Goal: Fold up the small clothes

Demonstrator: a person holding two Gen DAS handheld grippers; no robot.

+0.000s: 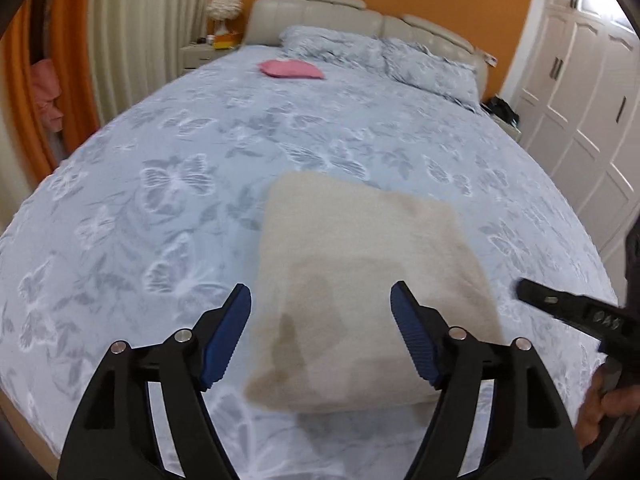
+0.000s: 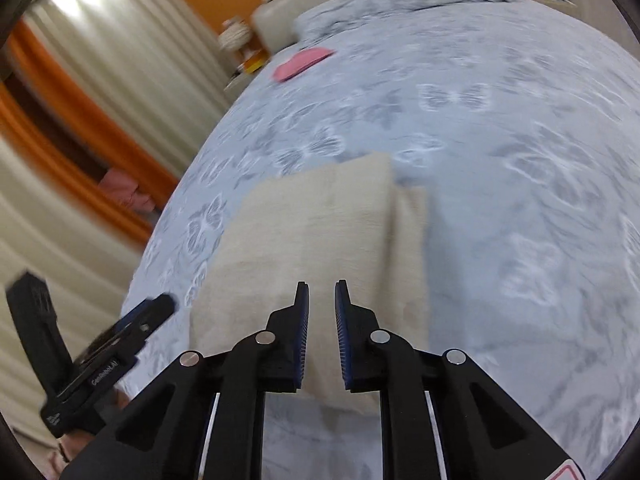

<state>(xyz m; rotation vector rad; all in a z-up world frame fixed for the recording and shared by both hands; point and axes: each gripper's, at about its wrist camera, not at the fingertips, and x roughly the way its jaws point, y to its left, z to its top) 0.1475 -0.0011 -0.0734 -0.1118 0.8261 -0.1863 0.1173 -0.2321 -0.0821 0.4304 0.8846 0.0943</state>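
Observation:
A folded beige cloth (image 1: 360,280) lies flat on the blue butterfly-print bed (image 1: 160,160), near its front edge. My left gripper (image 1: 320,300) is open, its jaws spread wide above the cloth's near part, holding nothing. The right gripper shows at the right edge of the left wrist view (image 1: 568,308). In the right wrist view the beige cloth (image 2: 312,232) lies below my right gripper (image 2: 322,292), whose jaws stand a narrow gap apart with nothing between them. The left gripper shows at the lower left there (image 2: 132,324).
A folded pink garment (image 1: 290,69) lies far up the bed near the pillows (image 1: 380,56); it also shows in the right wrist view (image 2: 302,62). Curtains (image 1: 120,40) hang at the left, a nightstand (image 1: 200,54) stands by the headboard, and white wardrobes (image 1: 580,92) line the right.

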